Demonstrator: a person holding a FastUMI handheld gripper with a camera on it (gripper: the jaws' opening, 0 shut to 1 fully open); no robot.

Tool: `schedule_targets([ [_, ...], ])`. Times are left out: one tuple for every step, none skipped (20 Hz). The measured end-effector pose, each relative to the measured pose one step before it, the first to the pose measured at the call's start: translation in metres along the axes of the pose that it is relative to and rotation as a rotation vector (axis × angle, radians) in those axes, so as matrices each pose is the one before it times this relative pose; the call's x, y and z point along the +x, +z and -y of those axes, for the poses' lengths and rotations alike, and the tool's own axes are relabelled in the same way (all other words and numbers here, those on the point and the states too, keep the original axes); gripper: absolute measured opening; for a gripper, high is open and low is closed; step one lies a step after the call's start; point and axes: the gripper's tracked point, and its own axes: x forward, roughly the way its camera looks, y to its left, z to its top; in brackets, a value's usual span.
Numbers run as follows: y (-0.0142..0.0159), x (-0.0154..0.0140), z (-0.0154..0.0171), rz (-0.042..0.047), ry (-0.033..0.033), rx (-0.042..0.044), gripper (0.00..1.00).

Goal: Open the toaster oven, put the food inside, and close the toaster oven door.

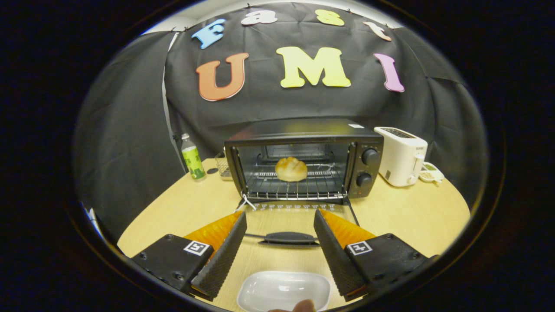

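Observation:
A black toaster oven [303, 158] stands on the wooden table [412, 216] beyond my fingers. Its glass door [299, 225] lies folded down flat toward me, with the door handle [288, 237] between my fingertips. A round golden bread roll [291, 169] rests on the wire rack [299, 188] inside the oven. My gripper [279, 216] is open, one finger on each side of the lowered door, holding nothing. A white dish [284, 290] sits empty on the table between the finger bases.
A white pop-up toaster [401, 156] stands right of the oven, with a small white item [430, 173] beside it. A green-labelled bottle [192, 158] and a small wire basket [223, 167] stand to the oven's left. A fingertip [303, 306] shows by the dish.

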Motion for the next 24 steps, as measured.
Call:
schedule_targets([
  [-0.01084,-0.0007,0.0012,-0.01637,-0.00006,-0.01491,1.0],
  [-0.01197,0.00131,0.00366,-0.02486,-0.00915,-0.01753,1.0],
  [-0.0112,0.00247,0.00177,-0.02126,0.00015,-0.00669,1.0],
  [-0.01169,0.00363,-0.00043,-0.03057,0.00406,-0.00106,1.0],
  [-0.01109,0.00451,0.0008,-0.0363,0.00109,-0.00052,1.0],
  [-0.00813,0.00519,0.00148,-0.02585,0.00111,0.0023,1.0],
  [-0.00763,0.00483,0.00153,-0.02846,-0.00415,0.00007,1.0],
  [-0.00659,0.00538,0.00247,-0.02664,-0.0045,0.0047,1.0],
  [-0.00477,0.00617,0.0013,-0.02166,-0.00055,0.01128,1.0],
  [-0.00397,0.00495,0.00017,-0.0221,-0.00187,0.00432,1.0],
  [-0.00221,0.00434,0.00146,-0.01462,-0.0046,-0.00403,1.0],
  [0.00021,0.00471,0.00023,-0.00631,-0.00668,0.00015,1.0],
  [0.00086,0.00426,0.00046,-0.00642,-0.00445,-0.00644,1.0],
  [0.00035,0.00501,-0.00008,-0.00187,-0.003,-0.00301,1.0],
  [0.00053,0.00449,0.00172,-0.00456,-0.009,0.0022,1.0],
  [-0.00019,0.0021,0.00086,-0.00302,-0.00902,0.00876,1.0],
  [0.00016,-0.00025,-0.00028,-0.01654,-0.00271,0.00204,1.0],
  [0.00264,-0.00156,-0.00086,0.00016,-0.00262,-0.00176,1.0],
  [0.00106,-0.00122,-0.00057,-0.00175,0.0034,0.0113,1.0],
  [0.00312,-0.00333,0.00001,0.00806,0.00277,0.01757,1.0],
  [0.00509,-0.00431,-0.0006,0.01581,0.00222,0.01666,1.0],
  [0.00606,-0.00442,-0.00042,0.01674,-0.00082,0.00572,1.0],
  [0.00597,-0.00467,-0.00158,0.0127,-0.00175,-0.00702,1.0],
  [0.00543,-0.00399,-0.00118,0.01851,-0.00157,-0.00913,1.0],
])
